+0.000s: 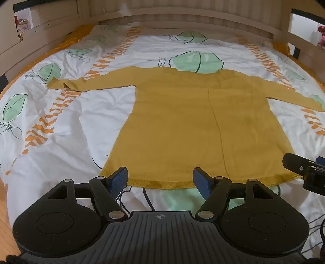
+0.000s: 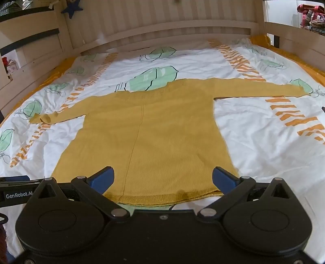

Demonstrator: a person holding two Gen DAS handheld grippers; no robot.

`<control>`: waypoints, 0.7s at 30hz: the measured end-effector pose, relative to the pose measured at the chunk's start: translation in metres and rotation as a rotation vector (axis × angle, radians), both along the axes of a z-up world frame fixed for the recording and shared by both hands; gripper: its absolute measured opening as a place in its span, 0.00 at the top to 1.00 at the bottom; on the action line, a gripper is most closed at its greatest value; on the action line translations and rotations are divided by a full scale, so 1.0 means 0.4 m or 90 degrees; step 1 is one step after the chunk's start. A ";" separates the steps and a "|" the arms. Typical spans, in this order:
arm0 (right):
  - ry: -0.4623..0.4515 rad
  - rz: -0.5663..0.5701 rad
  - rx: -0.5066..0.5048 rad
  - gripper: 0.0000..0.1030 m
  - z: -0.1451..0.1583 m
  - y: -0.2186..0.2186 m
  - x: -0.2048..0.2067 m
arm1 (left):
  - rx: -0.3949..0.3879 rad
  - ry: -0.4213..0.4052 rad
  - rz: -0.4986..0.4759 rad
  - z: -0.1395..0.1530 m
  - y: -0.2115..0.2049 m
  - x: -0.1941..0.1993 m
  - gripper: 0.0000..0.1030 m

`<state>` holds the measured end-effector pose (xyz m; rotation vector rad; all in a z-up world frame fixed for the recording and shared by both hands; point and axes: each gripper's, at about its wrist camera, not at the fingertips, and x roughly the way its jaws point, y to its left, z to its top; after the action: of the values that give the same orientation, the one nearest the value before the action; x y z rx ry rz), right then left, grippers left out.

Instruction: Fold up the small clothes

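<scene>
A mustard-yellow long-sleeved sweater (image 1: 182, 121) lies flat on the bed with both sleeves spread out; it also shows in the right wrist view (image 2: 162, 132). Its hem faces me. My left gripper (image 1: 160, 178) is open, its blue pads just above the left part of the hem, holding nothing. My right gripper (image 2: 162, 180) is open over the right part of the hem, empty. The right gripper's body shows at the right edge of the left wrist view (image 1: 304, 172).
The sweater lies on a white duvet (image 1: 71, 121) with green leaf prints and orange stripes. A wooden bed frame (image 1: 182, 18) with rails surrounds the bed on the far side and both sides. Wooden floor (image 1: 4, 213) shows at the lower left.
</scene>
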<state>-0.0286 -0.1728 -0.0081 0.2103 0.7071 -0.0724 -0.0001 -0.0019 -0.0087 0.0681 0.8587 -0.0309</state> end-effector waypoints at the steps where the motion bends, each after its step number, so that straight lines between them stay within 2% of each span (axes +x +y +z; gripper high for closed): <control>1: 0.004 0.000 0.005 0.01 0.007 -0.001 0.002 | 0.002 0.002 -0.001 0.003 -0.001 0.002 0.33; 21: 0.016 0.002 0.015 0.01 -0.003 0.001 0.006 | 0.000 0.011 -0.001 -0.006 0.002 -0.001 0.33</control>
<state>-0.0263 -0.1725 -0.0094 0.2307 0.7341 -0.0639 -0.0004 -0.0012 -0.0111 0.0693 0.8759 -0.0332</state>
